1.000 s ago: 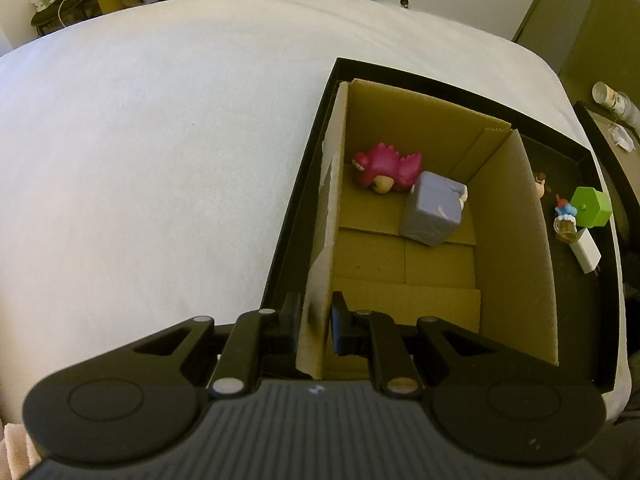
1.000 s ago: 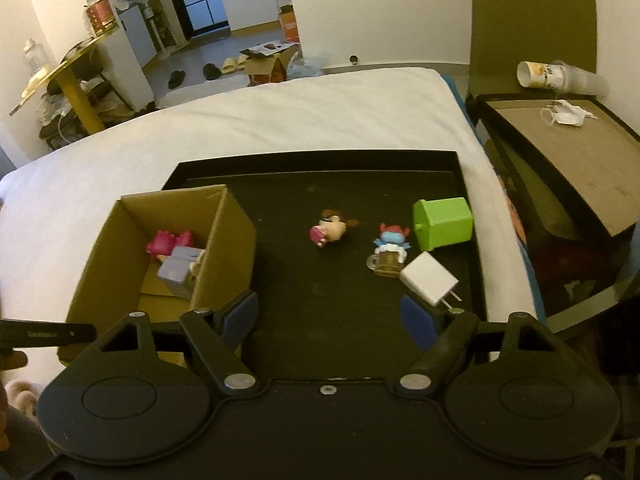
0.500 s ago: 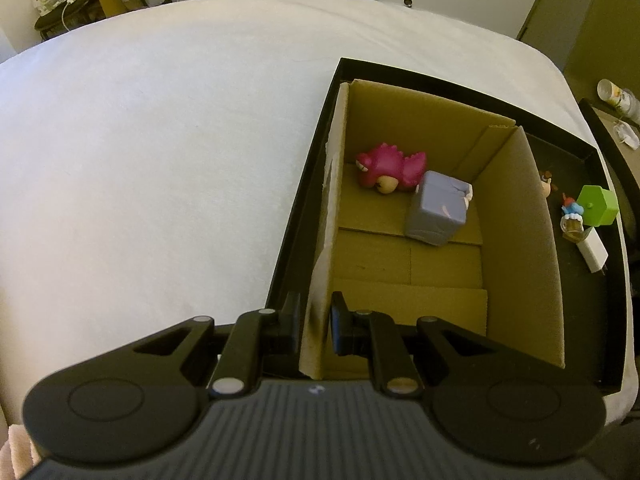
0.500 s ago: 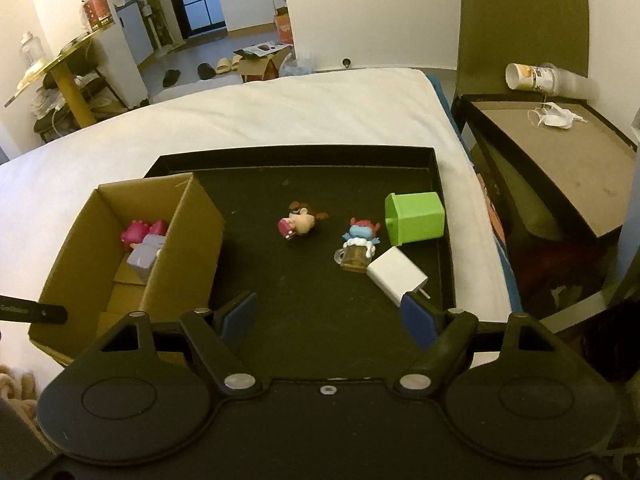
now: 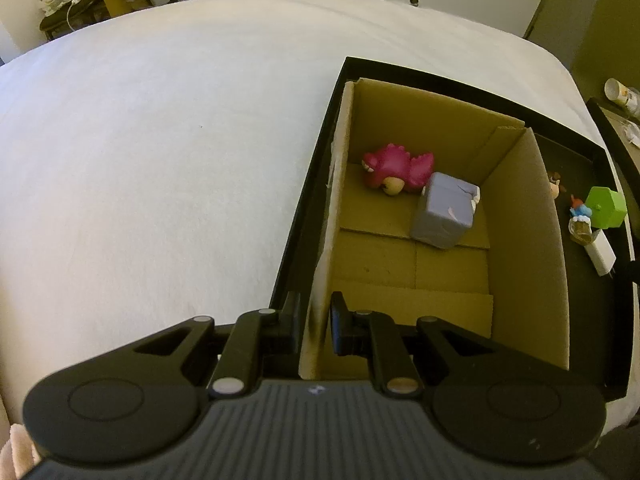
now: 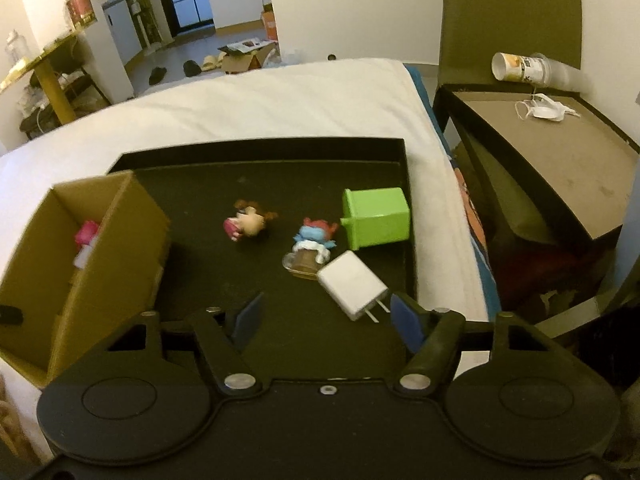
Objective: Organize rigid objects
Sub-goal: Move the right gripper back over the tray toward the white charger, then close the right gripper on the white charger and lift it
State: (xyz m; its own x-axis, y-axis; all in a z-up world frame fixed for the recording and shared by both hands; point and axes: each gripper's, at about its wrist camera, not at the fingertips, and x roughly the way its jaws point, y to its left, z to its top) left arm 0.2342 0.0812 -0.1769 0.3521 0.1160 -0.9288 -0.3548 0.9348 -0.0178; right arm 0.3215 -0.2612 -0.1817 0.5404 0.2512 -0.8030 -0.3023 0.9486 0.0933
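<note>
1. Cardboard box (image 5: 412,264), plain brown corrugated and open-topped, sits at the left end of the black tray (image 6: 264,148), which lies on a white bed (image 5: 160,140).
2. Inside it lie a glossy pink toy (image 5: 394,168) and a grey-lilac block (image 5: 444,216) with rounded corners, touching each other.
3. Left gripper (image 5: 315,320) is clamped on the box's near-left wall, one finger outside and one inside.
4. Right gripper (image 6: 326,320) hangs with jaws spread wide and nothing between them, over the tray's near end.
5. Just ahead of it lies a smooth white charger (image 6: 352,284), prongs pointing toward the gripper.
6. Touching the charger is a small blue figurine (image 6: 314,242) on a brown base, and a matte green cube (image 6: 376,218) lies beside it.
7. Farther left, a brown-haired doll (image 6: 248,224) is motion-blurred, details unclear.
</note>
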